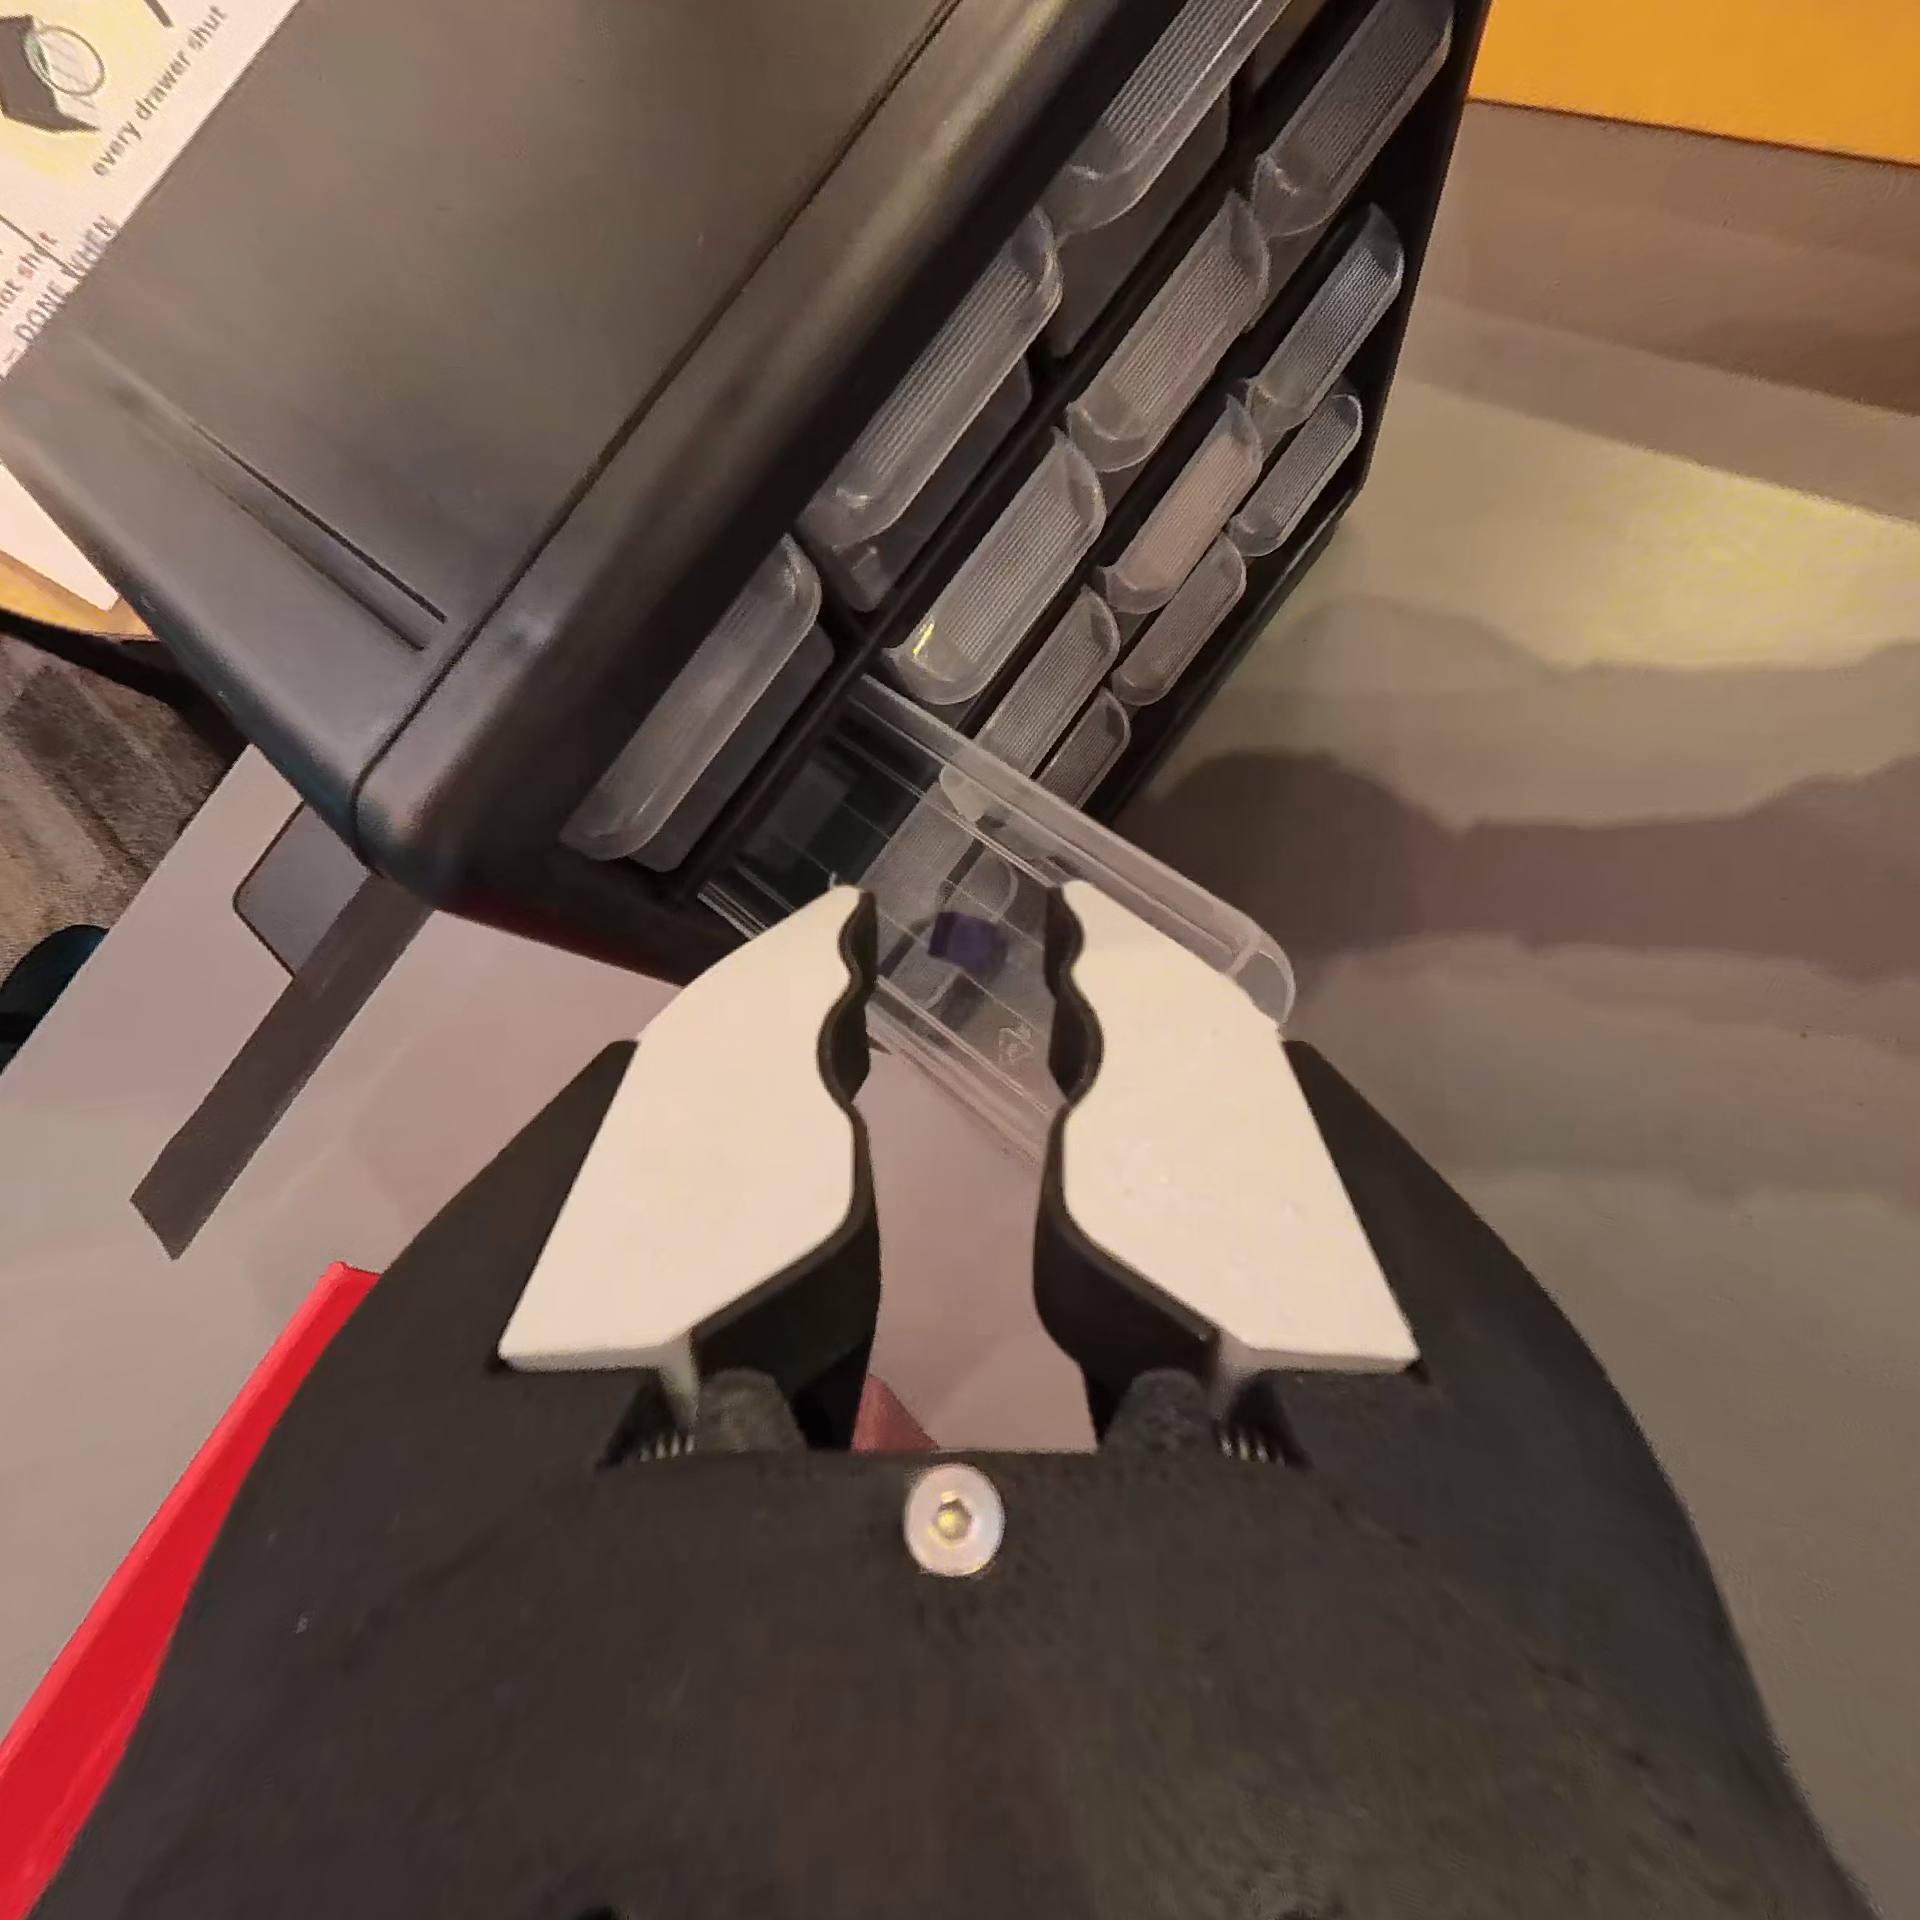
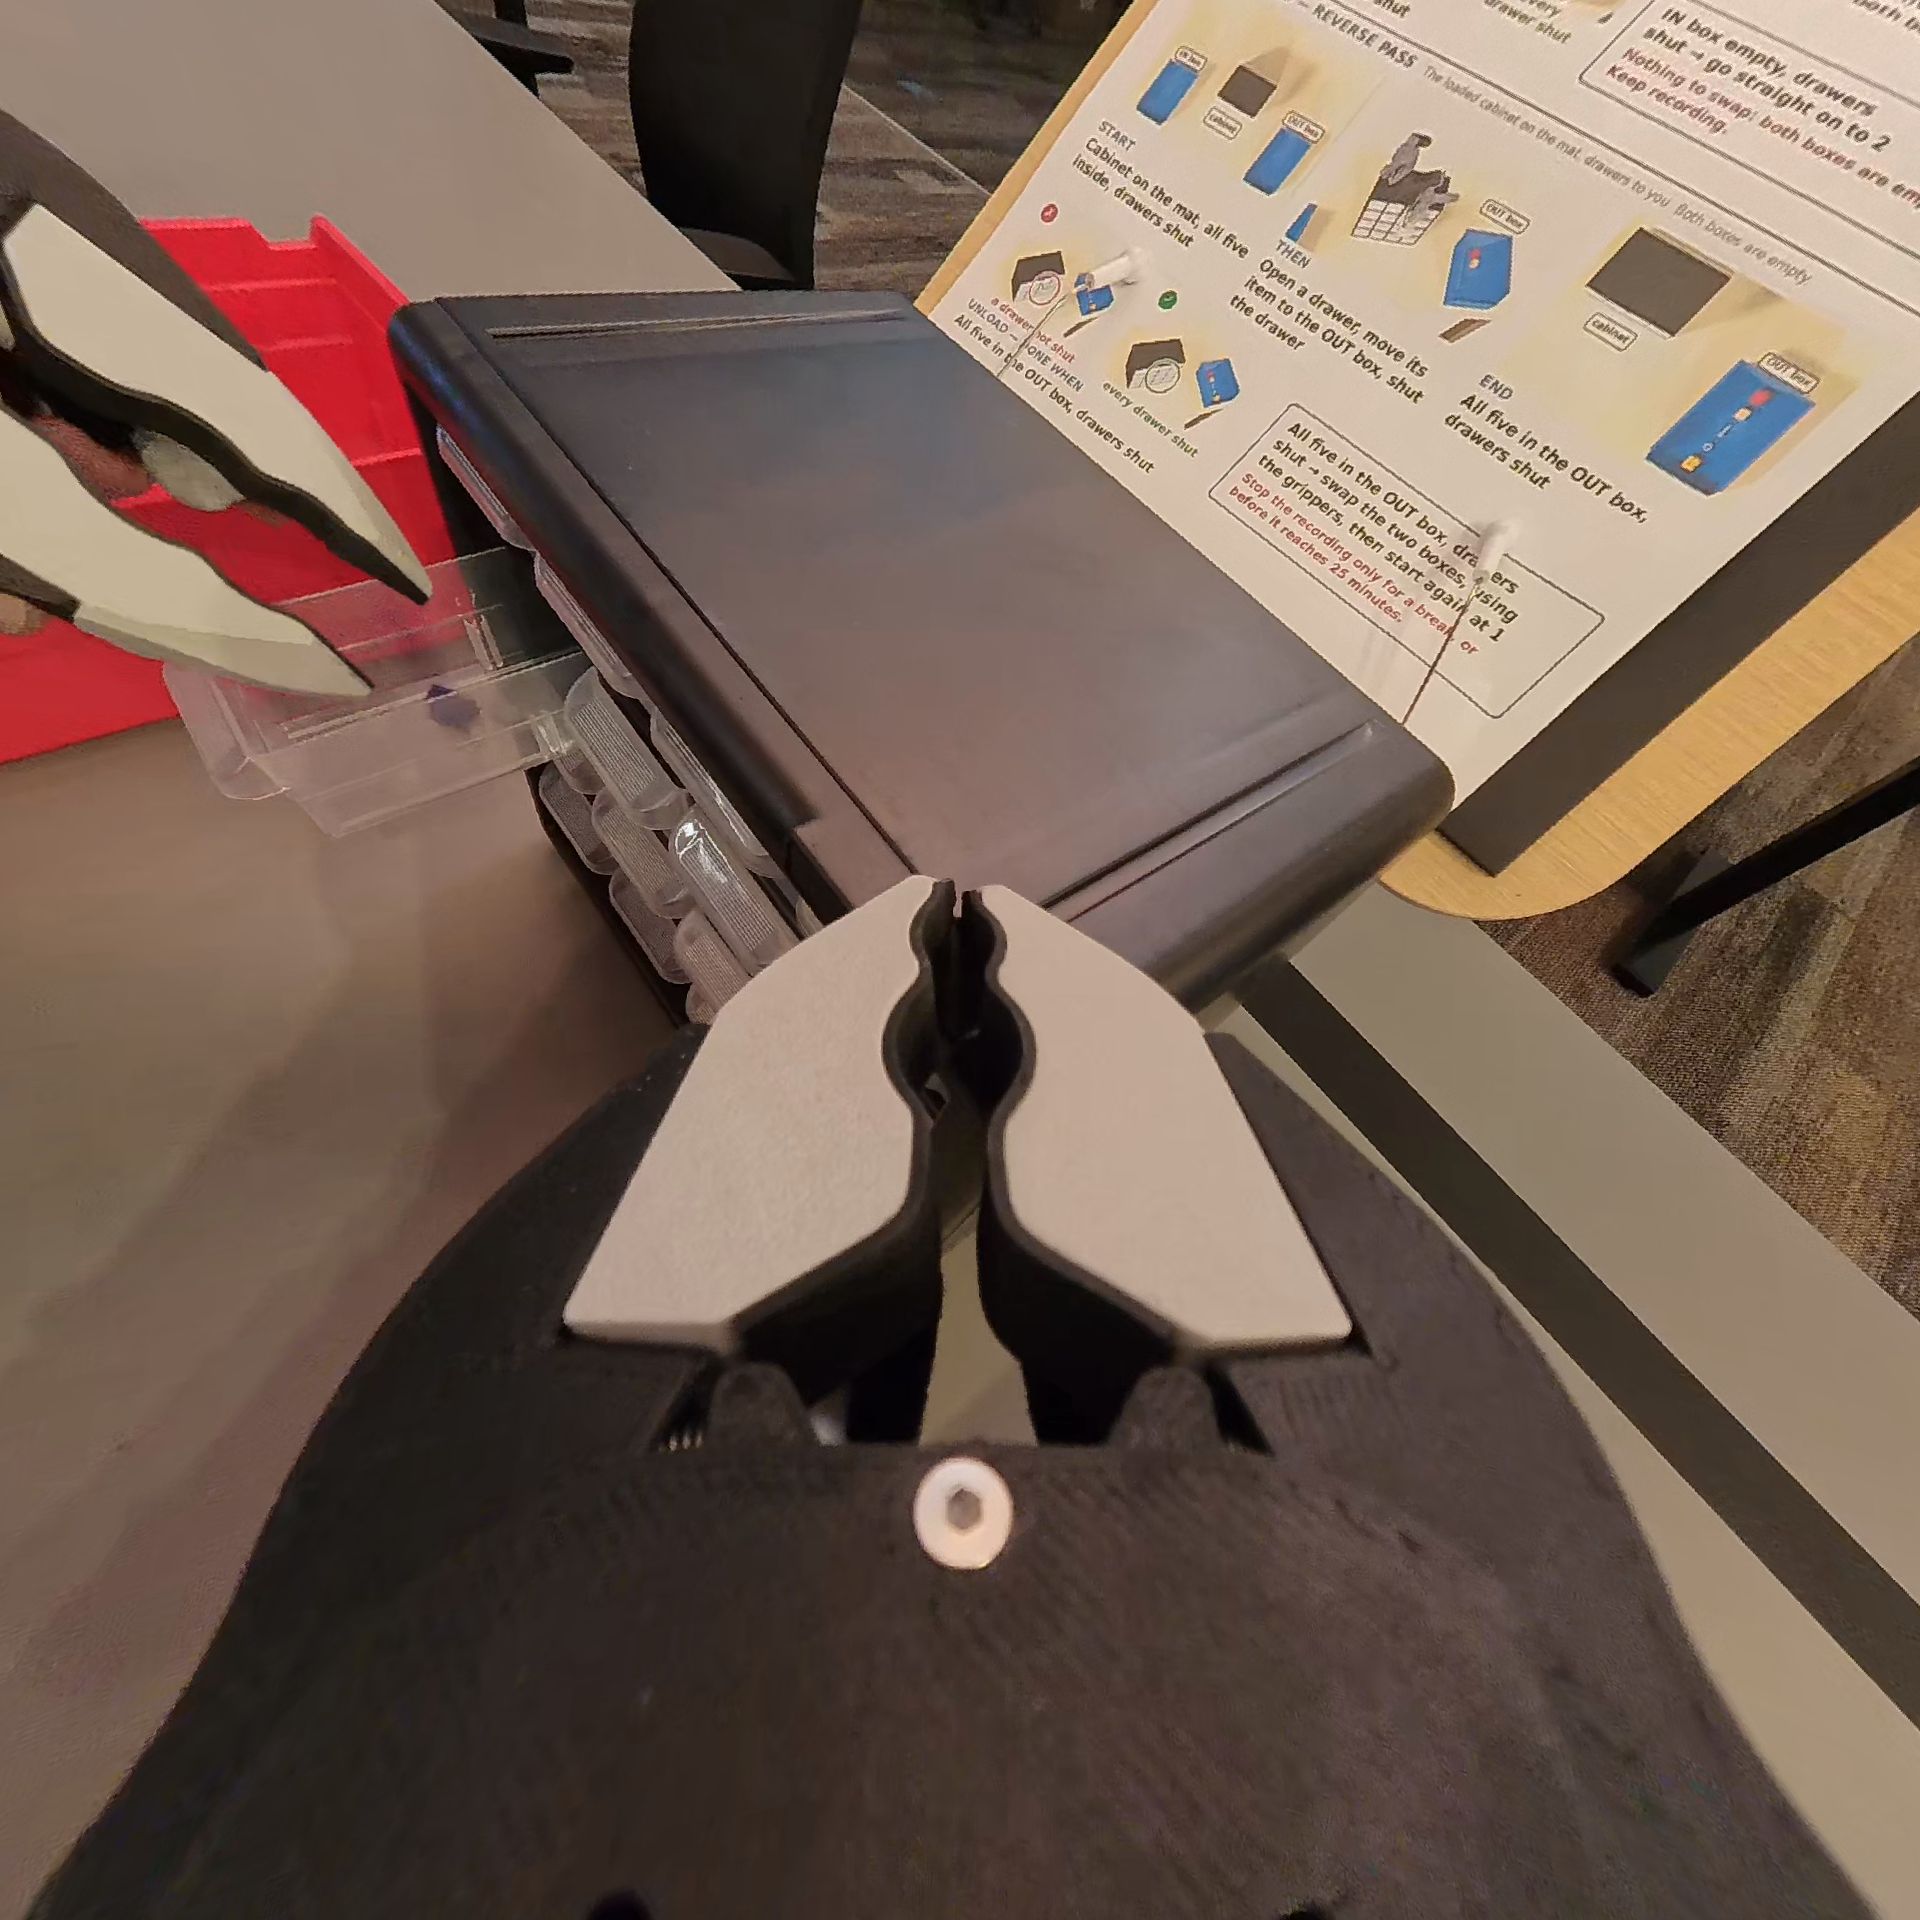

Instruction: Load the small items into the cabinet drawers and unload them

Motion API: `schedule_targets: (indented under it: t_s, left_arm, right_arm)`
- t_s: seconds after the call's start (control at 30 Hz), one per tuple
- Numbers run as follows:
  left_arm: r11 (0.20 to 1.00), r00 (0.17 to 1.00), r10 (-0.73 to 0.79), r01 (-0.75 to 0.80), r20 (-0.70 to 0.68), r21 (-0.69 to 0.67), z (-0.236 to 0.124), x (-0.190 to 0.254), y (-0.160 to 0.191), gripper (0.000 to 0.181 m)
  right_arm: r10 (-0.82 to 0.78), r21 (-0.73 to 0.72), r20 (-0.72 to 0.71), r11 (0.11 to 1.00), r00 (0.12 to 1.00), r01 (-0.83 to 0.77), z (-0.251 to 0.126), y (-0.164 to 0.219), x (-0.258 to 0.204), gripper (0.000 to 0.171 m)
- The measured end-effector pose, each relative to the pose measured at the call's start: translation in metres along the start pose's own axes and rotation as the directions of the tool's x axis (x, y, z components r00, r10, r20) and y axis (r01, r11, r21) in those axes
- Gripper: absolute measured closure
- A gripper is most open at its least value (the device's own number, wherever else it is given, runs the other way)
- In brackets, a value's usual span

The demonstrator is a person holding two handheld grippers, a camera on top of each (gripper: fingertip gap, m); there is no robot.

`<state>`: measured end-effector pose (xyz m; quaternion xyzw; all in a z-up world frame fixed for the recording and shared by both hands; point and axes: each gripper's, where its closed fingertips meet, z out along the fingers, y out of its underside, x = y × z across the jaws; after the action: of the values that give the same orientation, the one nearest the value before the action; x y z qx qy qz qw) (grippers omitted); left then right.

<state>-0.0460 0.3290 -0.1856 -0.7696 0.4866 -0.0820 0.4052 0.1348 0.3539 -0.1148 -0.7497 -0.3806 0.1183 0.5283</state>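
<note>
We are hovering left gripper [image 1: 961,914], jaws parted, empty, over pulled-out clear drawer [image 1: 1039,935]; small purple item [image 1: 961,935] lying just beyond tips, seemingly loose. Risk: tips bumping drawer wall, missing item. Right gripper [image 2: 958,904] closed, empty, at cabinet [image 2: 883,582] corner.

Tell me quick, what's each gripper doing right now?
Left gripper: open, empty, over the pulled-out clear drawer.
Right gripper: closed, empty, by the black cabinet.

I see warm, soft light from above. The table [image 1: 1621,1039] is shiny and shows dark wavy shadows. The clear drawer [image 1: 1101,914] glints a little. Both pictures bend at the edges. My left gripper [image 2: 395,639] looks a bit blurry in the right wrist view.
</note>
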Motion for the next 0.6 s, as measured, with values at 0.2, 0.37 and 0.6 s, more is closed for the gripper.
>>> schedule_targets:
  t_s: [0.2,0.37,0.6]
  left_arm:
    - [0.997,1.000,0.025,-0.026,0.007,0.078,-0.015,0.002,-0.002,0.121]
    - [0.996,0.998,0.055,-0.055,0.002,0.072,-0.021,0.000,0.011,0.104]
    - [0.997,0.997,0.063,-0.061,-0.044,0.054,-0.026,-0.002,0.019,0.097]
  right_arm:
    - [0.001,0.000,0.000,1.000,1.000,-0.001,0.000,0.000,0.000,0.170]
    - [0.000,-0.003,-0.002,1.000,1.000,0.000,0.000,0.000,0.000,0.170]
    - [-0.001,-0.004,-0.004,1.000,1.000,0.001,0.000,0.000,0.000,0.170]
